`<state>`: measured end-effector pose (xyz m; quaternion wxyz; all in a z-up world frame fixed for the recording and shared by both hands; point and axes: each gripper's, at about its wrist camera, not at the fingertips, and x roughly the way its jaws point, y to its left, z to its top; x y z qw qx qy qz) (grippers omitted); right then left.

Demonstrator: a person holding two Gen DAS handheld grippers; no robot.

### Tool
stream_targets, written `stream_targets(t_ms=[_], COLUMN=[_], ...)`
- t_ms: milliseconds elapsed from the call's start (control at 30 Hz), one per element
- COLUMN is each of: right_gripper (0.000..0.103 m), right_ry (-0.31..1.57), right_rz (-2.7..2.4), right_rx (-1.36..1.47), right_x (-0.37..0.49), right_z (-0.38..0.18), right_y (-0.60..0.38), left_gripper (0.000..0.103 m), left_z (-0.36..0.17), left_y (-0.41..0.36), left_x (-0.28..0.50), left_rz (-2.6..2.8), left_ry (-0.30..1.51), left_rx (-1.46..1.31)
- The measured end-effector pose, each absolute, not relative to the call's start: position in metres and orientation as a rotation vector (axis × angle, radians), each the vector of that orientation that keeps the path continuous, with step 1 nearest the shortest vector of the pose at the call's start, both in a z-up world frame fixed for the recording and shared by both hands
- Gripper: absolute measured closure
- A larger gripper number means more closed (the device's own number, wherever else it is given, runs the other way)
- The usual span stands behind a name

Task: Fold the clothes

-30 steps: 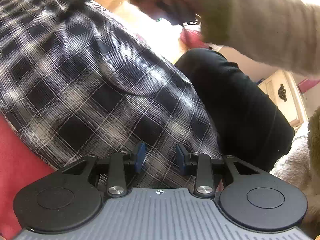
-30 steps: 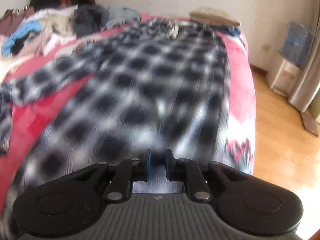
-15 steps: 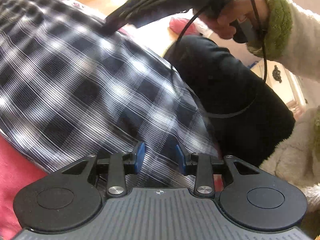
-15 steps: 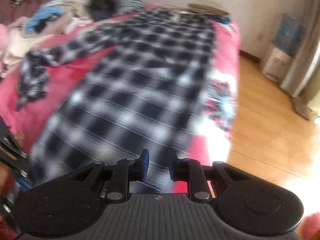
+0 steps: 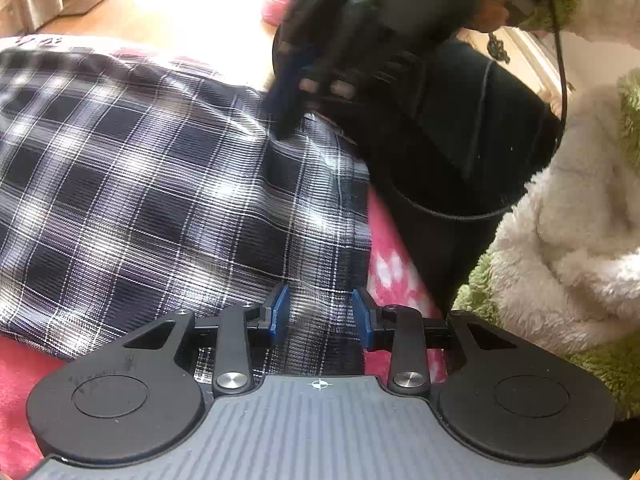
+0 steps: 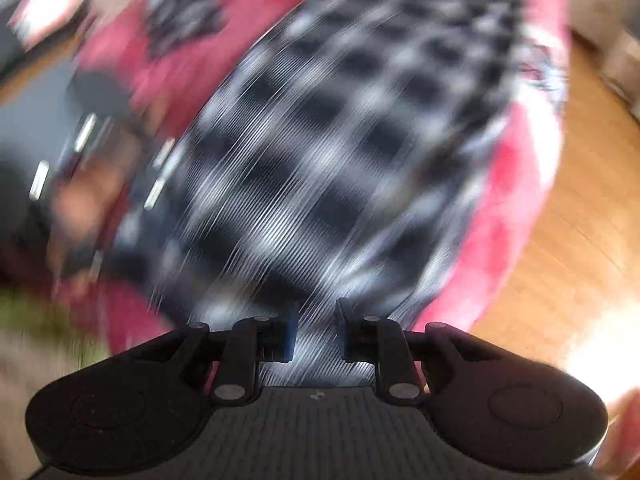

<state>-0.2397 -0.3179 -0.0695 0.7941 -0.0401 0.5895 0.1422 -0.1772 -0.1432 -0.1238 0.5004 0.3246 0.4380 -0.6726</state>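
A black-and-white plaid shirt (image 5: 152, 184) lies spread on a red bedspread (image 5: 388, 264). My left gripper (image 5: 320, 314) hovers over the shirt's near hem corner. It is open, with plaid cloth showing below the gap between its blue pads. In the left wrist view my right gripper (image 5: 285, 128) comes down from the top, held by a hand, with its tips at a raised pucker near the shirt's far edge. The right wrist view is heavily blurred. There the right gripper (image 6: 316, 332) shows a narrow gap over the plaid shirt (image 6: 340, 152), and no grip is visible.
The person's black trousers (image 5: 460, 140) and a white and green fleece sleeve (image 5: 568, 248) stand close on the right of the bed. The wooden floor (image 6: 572, 248) runs along the bed's right side. A black cable (image 5: 560, 60) hangs from the right hand.
The right gripper swept across the shirt toward the left gripper and dropped to the cloth; its jaws widened a little. The left gripper rolled and shifted along the hem, its jaws unchanged.
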Motion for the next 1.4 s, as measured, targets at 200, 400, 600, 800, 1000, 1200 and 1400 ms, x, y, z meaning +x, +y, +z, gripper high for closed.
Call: stream_targets(t_ms=[200, 400, 600, 800, 1000, 1200, 1400], right_gripper=[0.081, 0.081, 0.081, 0.078, 0.071, 0.071, 0.071], right_ry=[1.457, 1.336, 0.968, 0.651, 0.536, 0.555, 0.614], right_rz=[0.289, 0.234, 0.13, 0.096, 0.138, 0.236, 0.271], right_rx=[-0.008, 0.003, -0.114, -0.292, -0.236, -0.031, 0.068], right_x=[-0.26, -0.264, -0.246, -0.205, -0.125, -0.046, 0.032], right_z=[-0.1, -0.055, -0.021, 0.0, 0.007, 0.001, -0.022], right_y=[-0.315, -0.318, -0.312, -0.309, -0.287, -0.28, -0.262], left_gripper=[0.069, 0.069, 0.069, 0.069, 0.068, 0.057, 0.047], left_z=[-0.123, -0.121, -0.11, -0.085, -0.057, -0.036, -0.035], left_y=[-0.139, -0.14, -0.129, -0.082, -0.014, 0.033, 0.064], left_x=[-0.184, -0.201, -0.168, -0.1, -0.054, -0.01, 0.033], left_rz=[-1.632, -1.682, -1.48, -1.17, -0.777, -0.535, -0.392], left_ry=[1.022, 0.977, 0.971, 0.958, 0.808, 0.726, 0.743], left_rx=[0.85, 0.927, 0.794, 0.492, 0.234, 0.047, -0.058])
